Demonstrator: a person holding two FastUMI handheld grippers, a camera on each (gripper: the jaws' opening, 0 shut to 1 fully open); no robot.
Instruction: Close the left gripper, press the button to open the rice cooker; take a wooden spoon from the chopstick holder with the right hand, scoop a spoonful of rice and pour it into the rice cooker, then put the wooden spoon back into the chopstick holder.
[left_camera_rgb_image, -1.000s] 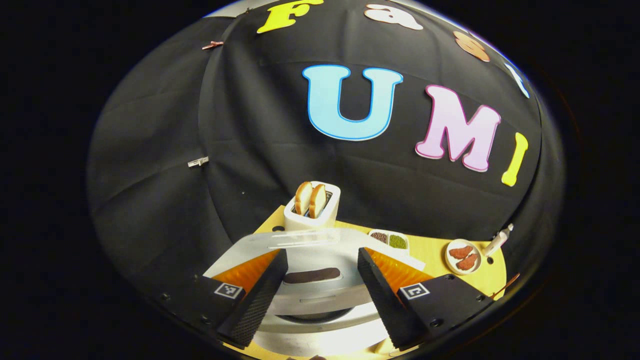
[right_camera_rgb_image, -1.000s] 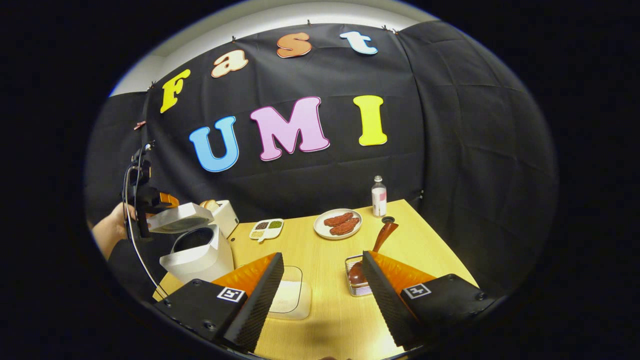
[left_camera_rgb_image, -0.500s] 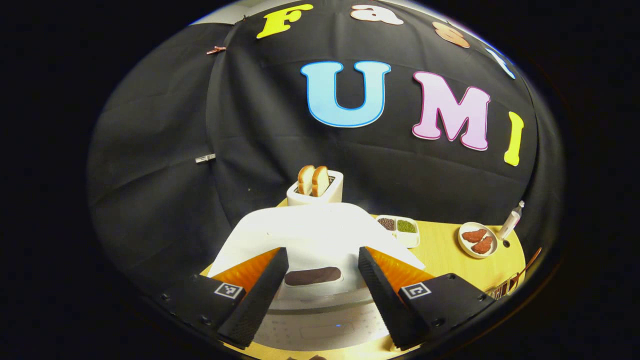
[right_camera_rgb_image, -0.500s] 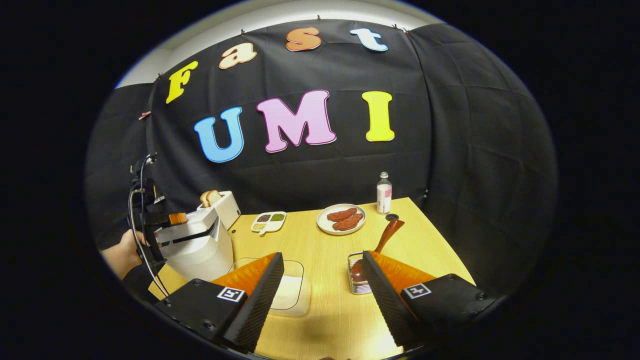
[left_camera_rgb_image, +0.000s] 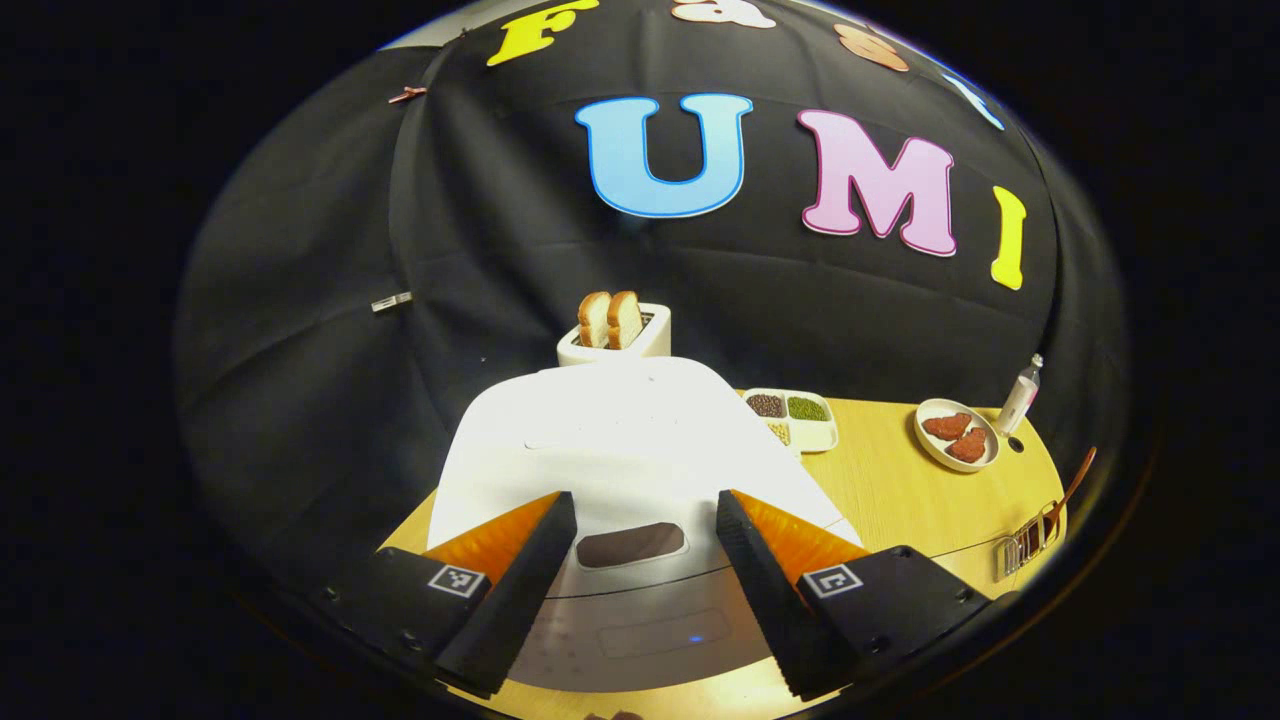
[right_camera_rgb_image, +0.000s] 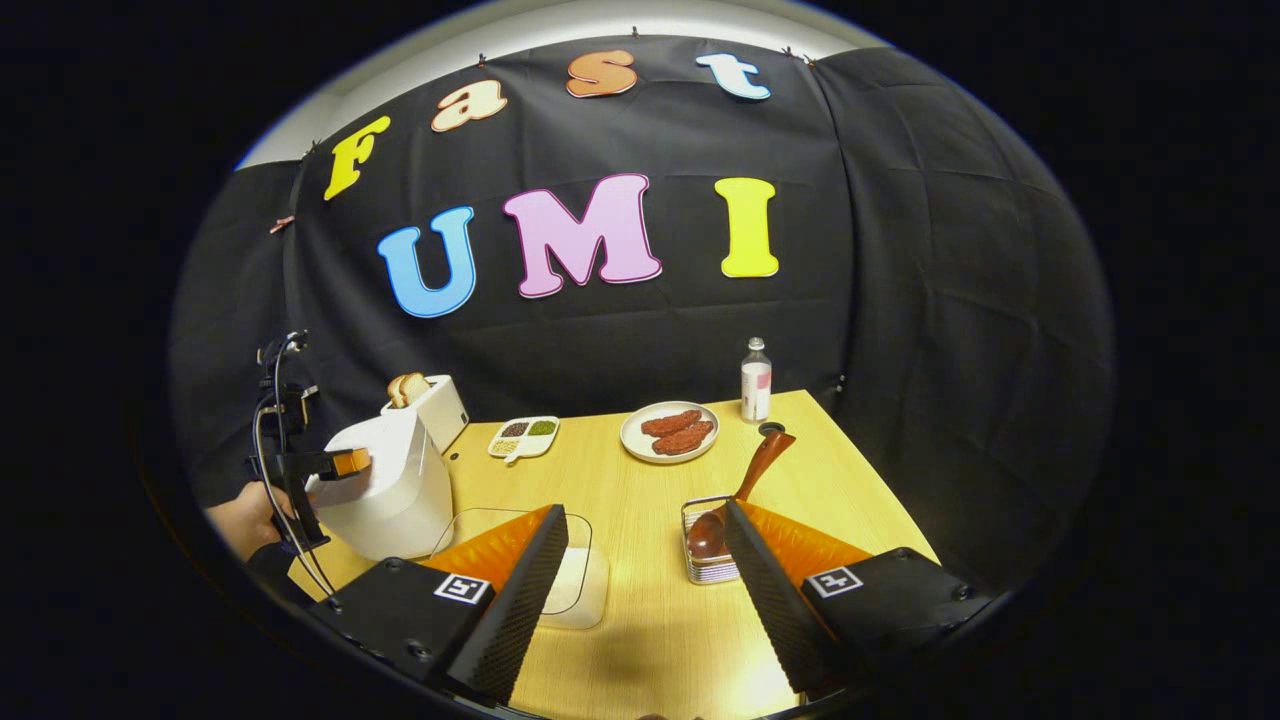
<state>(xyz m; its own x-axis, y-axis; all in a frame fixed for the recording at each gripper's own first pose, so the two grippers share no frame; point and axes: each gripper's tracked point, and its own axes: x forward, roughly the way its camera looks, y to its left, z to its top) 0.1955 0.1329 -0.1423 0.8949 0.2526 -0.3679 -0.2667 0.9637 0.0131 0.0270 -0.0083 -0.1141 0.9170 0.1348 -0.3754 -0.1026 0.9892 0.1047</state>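
Observation:
The white rice cooker stands with its lid down, a dark oval button at the lid's front. My left gripper is open just above that lid, its fingers on either side of the button. In the right gripper view the cooker sits at the table's left with the left gripper against its top. My right gripper is open over the table with nothing between its fingers. The wooden spoon leans in the wire chopstick holder. A clear container of rice lies behind the left finger.
A toaster with bread stands behind the cooker. A divided dish of beans, a plate of meat and a small bottle line the back of the table. A hand holds the left gripper.
The cooker's lid has swung down from raised to shut, and my left gripper went down with it. The right gripper stayed open and barely shifted.

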